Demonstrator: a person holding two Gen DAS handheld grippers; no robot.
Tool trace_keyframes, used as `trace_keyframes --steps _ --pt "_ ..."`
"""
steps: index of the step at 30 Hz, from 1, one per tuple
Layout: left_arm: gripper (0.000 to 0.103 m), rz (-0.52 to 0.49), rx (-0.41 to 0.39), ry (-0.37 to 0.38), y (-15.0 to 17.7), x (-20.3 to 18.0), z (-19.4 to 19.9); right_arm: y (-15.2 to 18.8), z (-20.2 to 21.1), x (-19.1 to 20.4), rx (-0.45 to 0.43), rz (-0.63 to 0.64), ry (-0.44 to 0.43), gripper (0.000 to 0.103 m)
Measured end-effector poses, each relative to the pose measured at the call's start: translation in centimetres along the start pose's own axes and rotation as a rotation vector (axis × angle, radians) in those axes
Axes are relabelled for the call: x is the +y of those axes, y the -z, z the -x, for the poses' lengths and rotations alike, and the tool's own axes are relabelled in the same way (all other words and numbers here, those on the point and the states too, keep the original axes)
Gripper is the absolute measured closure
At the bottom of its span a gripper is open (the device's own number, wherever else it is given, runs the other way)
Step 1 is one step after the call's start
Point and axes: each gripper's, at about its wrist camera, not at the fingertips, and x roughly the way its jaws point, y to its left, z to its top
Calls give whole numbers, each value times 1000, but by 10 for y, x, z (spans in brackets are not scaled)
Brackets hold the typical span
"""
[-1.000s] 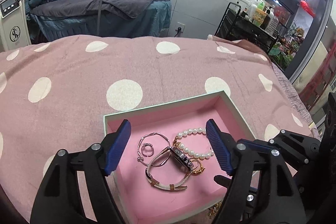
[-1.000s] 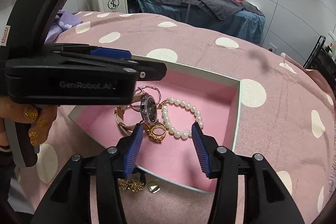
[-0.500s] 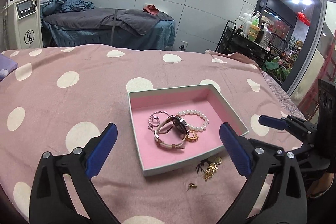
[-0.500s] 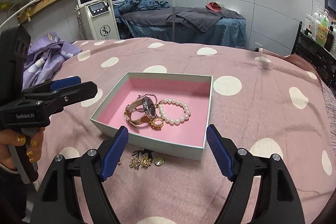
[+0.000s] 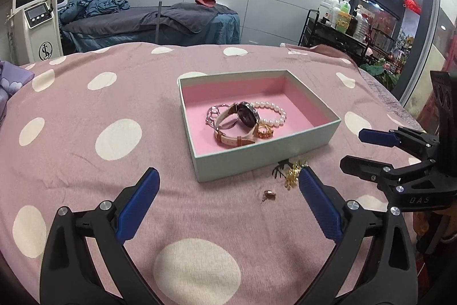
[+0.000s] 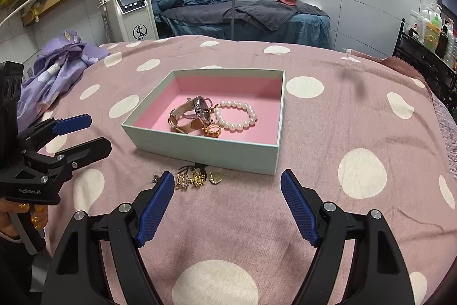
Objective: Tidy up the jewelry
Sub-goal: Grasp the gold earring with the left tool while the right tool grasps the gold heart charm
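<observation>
Standing far left in the right wrist view, a white machine (image 6: 134,16) bears a round "SL"-style monogram below its screen. Nearer, the left claw (image 6: 85,132) hangs above the polka-dot bed cover (image 6: 357,116), its blue-padded jaws spread wide and holding nothing; its black body reads "GenRobot.AI". Beside it, on the cover just in front of the box's near wall, lie a cluster of small gold pieces (image 6: 190,178) and a gold heart charm (image 6: 215,177).

At centre sits the pale green box (image 6: 205,146) with a pink lining. Inside, from left, rest a watch (image 6: 197,112) with a tan strap, gold rings (image 6: 212,130) touching it, and a pearl bracelet (image 6: 235,115) just beside them. A silver bangle (image 5: 212,113) shows behind the watch in the left wrist view.

Further right in that view, a lone small gold piece (image 5: 268,194) lies apart from the cluster. The right claw (image 5: 362,149) hovers at the right edge, jaws likewise wide and empty, its body marked "DAS". Behind it, a black cart (image 5: 331,39) carries bottles whose labels are too small to read.
</observation>
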Motion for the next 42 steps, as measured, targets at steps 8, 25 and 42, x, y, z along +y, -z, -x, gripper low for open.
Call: trace_keyframes --steps 8,25,42 --pt "28 -124 82 -5 24 -25 -21 13 -17 6 73 51 4 54" --pt "78 -216 161 37 20 -42 -60 2 -54 12 155 127 1 69" --pt "89 -209 157 65 21 -45 -61 -5 -64 19 157 148 -35 89"
